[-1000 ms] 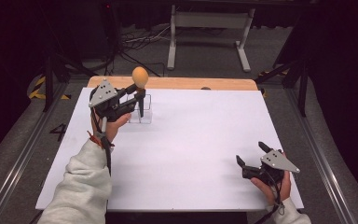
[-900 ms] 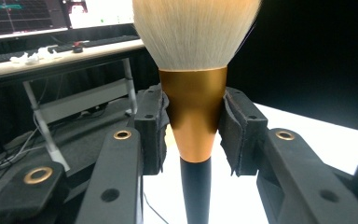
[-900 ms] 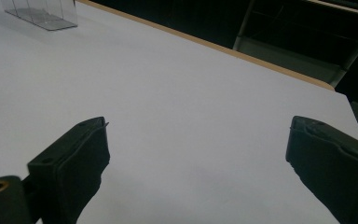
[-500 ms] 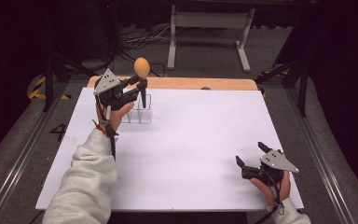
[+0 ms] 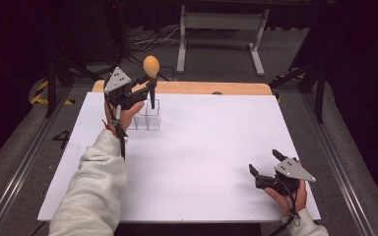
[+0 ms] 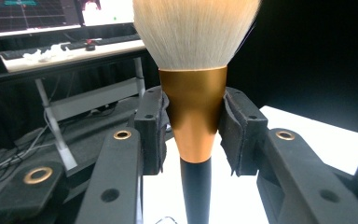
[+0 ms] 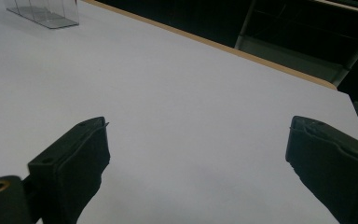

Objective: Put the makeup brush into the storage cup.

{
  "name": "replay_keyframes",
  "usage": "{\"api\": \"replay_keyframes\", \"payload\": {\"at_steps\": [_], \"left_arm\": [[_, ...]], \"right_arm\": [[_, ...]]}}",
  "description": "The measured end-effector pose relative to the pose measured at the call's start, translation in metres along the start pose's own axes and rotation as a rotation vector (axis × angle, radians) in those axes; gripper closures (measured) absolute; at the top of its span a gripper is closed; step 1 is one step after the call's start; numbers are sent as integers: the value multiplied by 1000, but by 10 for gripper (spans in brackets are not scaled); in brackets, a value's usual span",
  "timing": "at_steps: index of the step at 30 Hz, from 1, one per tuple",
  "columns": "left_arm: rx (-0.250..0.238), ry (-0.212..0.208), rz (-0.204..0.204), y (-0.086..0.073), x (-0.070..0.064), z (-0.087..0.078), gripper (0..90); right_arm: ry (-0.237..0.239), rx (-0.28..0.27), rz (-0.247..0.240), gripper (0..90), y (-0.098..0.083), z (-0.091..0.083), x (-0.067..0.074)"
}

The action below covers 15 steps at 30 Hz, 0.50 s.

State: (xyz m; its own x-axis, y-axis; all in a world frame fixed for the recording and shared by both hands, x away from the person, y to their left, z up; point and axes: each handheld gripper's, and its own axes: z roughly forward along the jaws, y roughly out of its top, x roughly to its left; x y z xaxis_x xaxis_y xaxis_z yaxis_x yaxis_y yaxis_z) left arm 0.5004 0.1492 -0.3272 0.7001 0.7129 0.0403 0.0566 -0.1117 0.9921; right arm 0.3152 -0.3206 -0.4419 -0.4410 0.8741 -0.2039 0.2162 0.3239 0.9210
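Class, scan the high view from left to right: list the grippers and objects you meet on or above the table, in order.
Left gripper → makeup brush held upright over the clear organizer → right gripper, resting open.

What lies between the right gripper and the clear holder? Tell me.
Nothing: in the high view, bare white table runs from the right gripper to the clear holder. The right gripper view agrees.

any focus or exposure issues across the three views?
High view: table evenly lit, surroundings near black, image soft. Left gripper view: brush sharp, its bristles bright, background blurred. Right gripper view: jaws dark and slightly soft, clear organizer hard to read against the white.
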Motion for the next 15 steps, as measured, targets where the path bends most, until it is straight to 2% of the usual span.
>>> {"api": "replay_keyframes", "payload": {"at_steps": [2,9,11,15], "left_arm": [[18,5,5,-2,1,3,630],[37,26,3,-4,5,12,629],[55,36,14,-5,6,15,629],[73,47,6,-10,9,20,630]], "right_arm": [[0,2,0,69,0,0,0],[0,0,-2,70,0,-1,0],[0,0,-1,70,0,0,0],[1,2,1,70,0,0,0]]}}
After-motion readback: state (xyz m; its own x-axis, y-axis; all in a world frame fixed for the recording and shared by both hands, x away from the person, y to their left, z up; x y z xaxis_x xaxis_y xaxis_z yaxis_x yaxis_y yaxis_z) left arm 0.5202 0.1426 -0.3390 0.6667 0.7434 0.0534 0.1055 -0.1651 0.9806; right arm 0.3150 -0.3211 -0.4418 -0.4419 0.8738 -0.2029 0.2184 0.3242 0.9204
